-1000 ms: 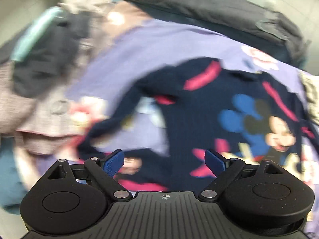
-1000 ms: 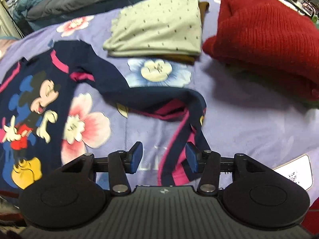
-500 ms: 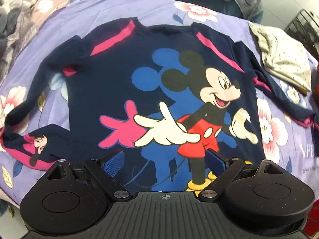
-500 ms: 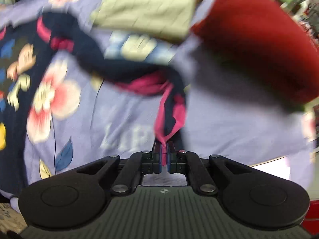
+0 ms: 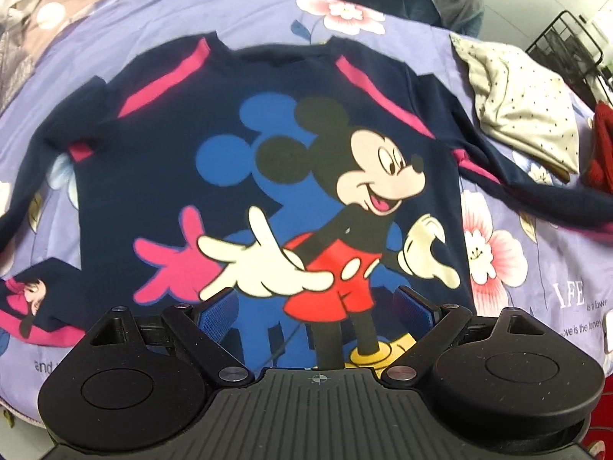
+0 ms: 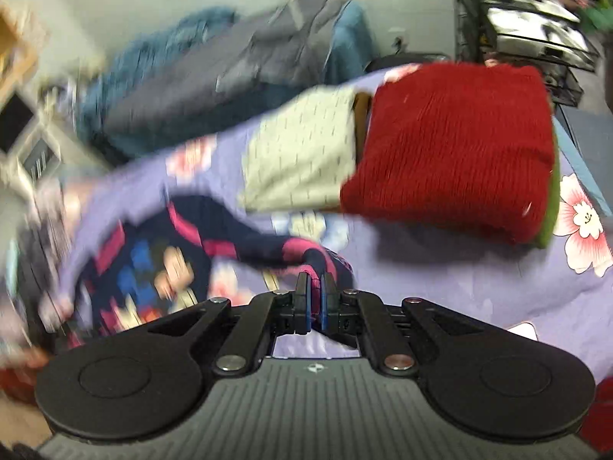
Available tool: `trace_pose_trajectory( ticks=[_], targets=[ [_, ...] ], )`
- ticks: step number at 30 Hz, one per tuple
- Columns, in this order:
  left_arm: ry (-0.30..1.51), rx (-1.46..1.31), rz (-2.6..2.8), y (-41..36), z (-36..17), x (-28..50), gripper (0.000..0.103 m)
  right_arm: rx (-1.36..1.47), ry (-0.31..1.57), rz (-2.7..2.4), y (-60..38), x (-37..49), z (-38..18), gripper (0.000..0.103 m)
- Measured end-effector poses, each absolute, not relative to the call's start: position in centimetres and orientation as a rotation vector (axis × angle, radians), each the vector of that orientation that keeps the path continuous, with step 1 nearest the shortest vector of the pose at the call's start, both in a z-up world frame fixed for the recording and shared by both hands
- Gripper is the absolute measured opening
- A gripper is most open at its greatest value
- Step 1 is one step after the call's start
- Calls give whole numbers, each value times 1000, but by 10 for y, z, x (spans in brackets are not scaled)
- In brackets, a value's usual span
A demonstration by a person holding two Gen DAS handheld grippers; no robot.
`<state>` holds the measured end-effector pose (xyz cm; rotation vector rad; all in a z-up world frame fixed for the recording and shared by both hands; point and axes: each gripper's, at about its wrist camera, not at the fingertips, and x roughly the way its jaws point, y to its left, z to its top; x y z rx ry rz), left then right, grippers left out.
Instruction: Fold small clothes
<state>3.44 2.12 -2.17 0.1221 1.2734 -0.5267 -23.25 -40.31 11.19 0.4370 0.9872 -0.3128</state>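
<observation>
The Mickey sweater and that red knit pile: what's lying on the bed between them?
In the left wrist view, a folded cream dotted garment lies between the navy sweater and the red knit pile, with the sweater's sleeve trailing beneath it.

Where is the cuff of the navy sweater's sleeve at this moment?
In the right wrist view the sleeve cuff is pinched in the right gripper, low in the centre, lifted over the purple floral bedsheet, just below the folded red sweater.

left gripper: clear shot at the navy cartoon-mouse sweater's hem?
Probably yes. The left gripper hangs open right over the navy cartoon-mouse sweater, near its lower edge, with nothing between its blue fingers and the cloth.
</observation>
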Motion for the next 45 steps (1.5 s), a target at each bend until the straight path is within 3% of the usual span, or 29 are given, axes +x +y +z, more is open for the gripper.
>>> trace_pose_trajectory(
  ticks=[2,5,6,7,11,13,14,21,28,29,30,31,32,36,41,45],
  targets=[
    [1293,123,-519,21,-25,34,103,305,1122,-258,-375,-220,71,11],
    [1302,143,-515,22,-26,33,103,356,1269,-186,-342,-214,1,13],
    [1301,156,-512,23,-26,33,103,378,1302,-163,-331,-215,-17,16],
    [1299,171,-507,23,-27,32,103,384,1321,-159,-322,-217,-31,26],
    [1300,214,-504,24,-27,31,103,458,1263,-283,-325,-235,-35,41],
    [1305,224,-511,23,-28,30,103,507,1190,-374,-344,-244,-26,58],
    [1306,225,-516,21,-29,30,103,513,1160,-423,-356,-249,-21,59],
    [1297,258,-574,3,-27,22,103,446,1194,-525,-371,-244,-38,58],
    [1312,278,-566,3,-29,19,103,634,1126,-687,-381,-255,-83,47],
    [1314,276,-562,5,-29,20,103,647,1128,-649,-380,-253,-81,41],
    [1314,269,-558,7,-29,20,103,686,1127,-592,-380,-251,-80,20],
    [1316,263,-553,9,-30,21,103,754,1117,-543,-382,-252,-79,8],
    [1321,259,-550,11,-31,23,103,834,1091,-524,-387,-255,-75,8],
    [1315,250,-531,16,-32,27,103,1054,843,-452,-421,-267,-22,8],
    [1323,237,-506,24,-37,36,103,987,643,-332,-473,-268,97,8],
    [1318,213,-490,31,-39,42,103,808,704,-205,-473,-241,158,8]
  ],
)
